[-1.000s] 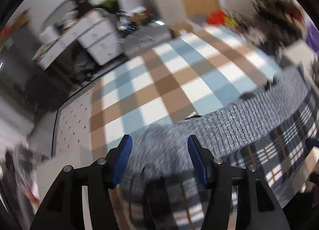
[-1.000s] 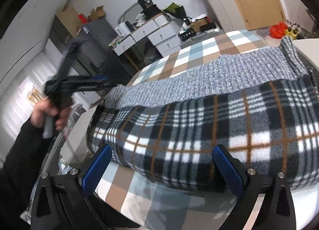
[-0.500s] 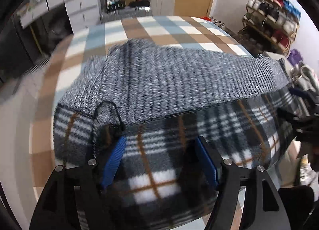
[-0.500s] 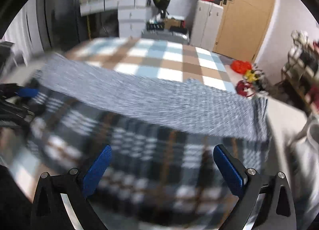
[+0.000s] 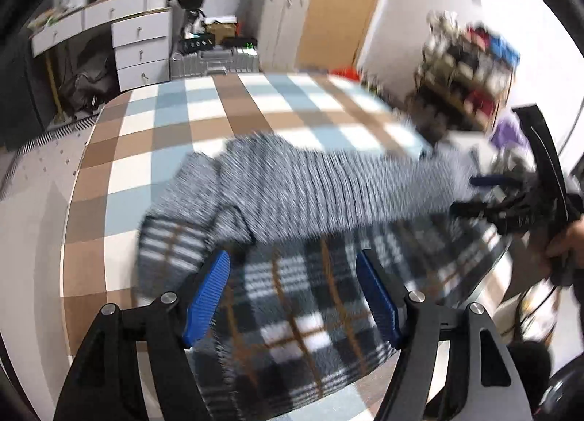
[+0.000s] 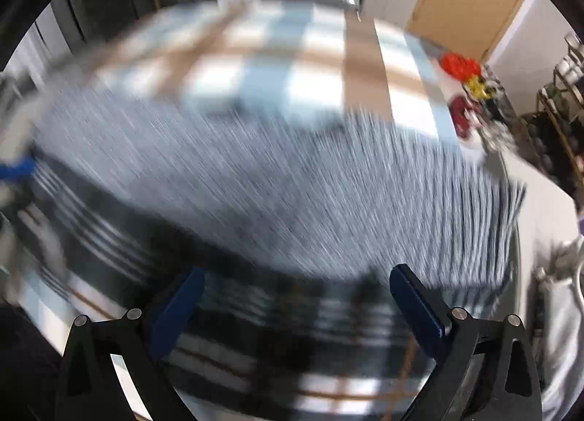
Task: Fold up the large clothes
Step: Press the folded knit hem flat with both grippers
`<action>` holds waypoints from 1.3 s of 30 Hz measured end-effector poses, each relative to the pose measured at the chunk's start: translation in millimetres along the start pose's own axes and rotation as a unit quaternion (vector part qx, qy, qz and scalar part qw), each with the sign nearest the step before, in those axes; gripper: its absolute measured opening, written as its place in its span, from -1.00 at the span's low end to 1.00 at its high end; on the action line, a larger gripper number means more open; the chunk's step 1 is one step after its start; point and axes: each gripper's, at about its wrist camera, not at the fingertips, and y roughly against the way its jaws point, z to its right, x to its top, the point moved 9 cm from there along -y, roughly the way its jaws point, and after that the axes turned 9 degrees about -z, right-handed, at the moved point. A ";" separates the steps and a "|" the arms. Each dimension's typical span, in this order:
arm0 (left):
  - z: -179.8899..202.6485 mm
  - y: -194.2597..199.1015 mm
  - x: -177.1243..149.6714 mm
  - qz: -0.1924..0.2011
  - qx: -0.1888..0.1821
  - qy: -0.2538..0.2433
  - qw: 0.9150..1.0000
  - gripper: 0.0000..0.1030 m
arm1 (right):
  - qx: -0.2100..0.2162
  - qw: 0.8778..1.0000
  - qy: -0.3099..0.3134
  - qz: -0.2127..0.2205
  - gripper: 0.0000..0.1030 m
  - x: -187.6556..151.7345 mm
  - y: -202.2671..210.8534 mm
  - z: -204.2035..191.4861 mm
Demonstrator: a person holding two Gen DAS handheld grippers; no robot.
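Observation:
A large garment lies on the checked table: a grey knit side (image 5: 314, 187) folded over a black, white and brown plaid fleece side (image 5: 303, 311). It also shows, blurred, in the right wrist view, grey knit (image 6: 255, 180) above plaid (image 6: 277, 340). My left gripper (image 5: 292, 293) is open and empty, just above the plaid near the garment's left end. My right gripper (image 6: 295, 304) is open and empty over the plaid edge. It also shows in the left wrist view (image 5: 511, 202) at the garment's right end.
The table (image 5: 153, 136) has a brown, blue and white checked cloth. White drawers (image 5: 138, 45) and a cabinet (image 5: 281, 30) stand behind it. A shoe rack (image 5: 471, 67) stands to the right. Red and yellow items (image 6: 463, 70) lie on the floor.
Both views have swung and blurred. My left gripper has pulled back and turned left, so more bare table shows. My right gripper has dropped closer to the garment.

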 end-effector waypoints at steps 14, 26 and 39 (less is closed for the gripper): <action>-45.3 -62.3 -2.7 -0.073 0.026 0.089 0.993 0.55 | -0.061 0.992 0.082 -0.068 1.00 20.3 -64.2 -62.2; 7.8 32.8 -3.5 0.054 -0.046 0.066 0.995 0.55 | -0.018 0.997 -0.065 0.030 1.00 -3.5 12.5 78.3; 19.2 -56.5 -21.9 -0.084 0.062 0.010 0.994 0.55 | -0.049 0.992 -0.094 -0.064 1.00 -22.4 -47.3 101.8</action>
